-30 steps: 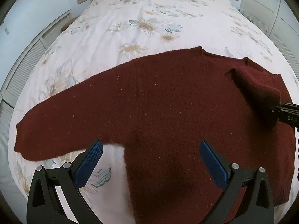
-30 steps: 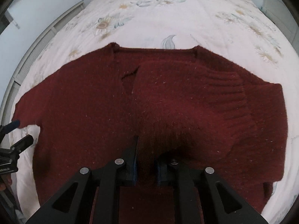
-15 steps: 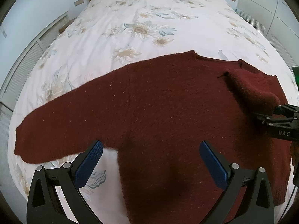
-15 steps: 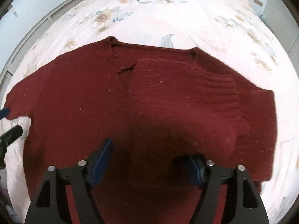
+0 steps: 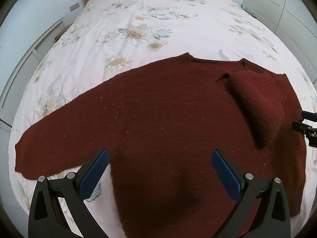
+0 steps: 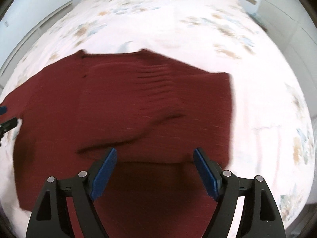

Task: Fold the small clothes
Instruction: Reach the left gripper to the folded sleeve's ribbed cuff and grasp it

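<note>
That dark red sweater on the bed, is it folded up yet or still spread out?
Partly folded: the sweater has one sleeve laid over its body, while the other sleeve lies stretched out on the bedspread.

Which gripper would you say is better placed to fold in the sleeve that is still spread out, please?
Probably the left gripper: it hovers open beside the outstretched sleeve of the sweater. The right gripper, also open, sits over the already folded sleeve.

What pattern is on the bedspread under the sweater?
White bedspread with a beige-and-blue sunflower print; the left wrist view shows it best.
</note>
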A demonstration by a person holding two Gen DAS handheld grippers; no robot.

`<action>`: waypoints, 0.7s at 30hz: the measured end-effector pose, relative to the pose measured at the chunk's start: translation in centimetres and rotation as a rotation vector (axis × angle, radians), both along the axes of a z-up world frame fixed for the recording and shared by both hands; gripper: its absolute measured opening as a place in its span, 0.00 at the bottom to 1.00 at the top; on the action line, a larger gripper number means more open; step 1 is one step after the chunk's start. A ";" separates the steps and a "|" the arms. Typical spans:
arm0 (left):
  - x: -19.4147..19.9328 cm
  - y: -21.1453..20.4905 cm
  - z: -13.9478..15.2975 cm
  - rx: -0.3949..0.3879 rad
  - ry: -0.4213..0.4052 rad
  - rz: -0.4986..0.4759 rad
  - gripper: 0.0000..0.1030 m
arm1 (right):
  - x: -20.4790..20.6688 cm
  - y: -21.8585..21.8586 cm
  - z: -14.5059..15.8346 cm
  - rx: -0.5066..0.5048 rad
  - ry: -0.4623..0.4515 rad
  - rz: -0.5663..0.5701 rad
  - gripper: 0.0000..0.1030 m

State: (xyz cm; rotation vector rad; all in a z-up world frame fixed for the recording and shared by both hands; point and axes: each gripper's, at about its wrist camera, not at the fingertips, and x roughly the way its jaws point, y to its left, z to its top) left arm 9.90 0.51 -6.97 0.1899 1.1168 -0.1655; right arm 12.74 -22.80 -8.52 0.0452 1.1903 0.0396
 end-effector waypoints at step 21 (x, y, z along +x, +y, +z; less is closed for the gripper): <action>1.9 -15.0 -0.6 0.074 -0.028 -0.370 0.99 | -2.8 -7.0 -4.0 0.028 0.027 -0.170 0.78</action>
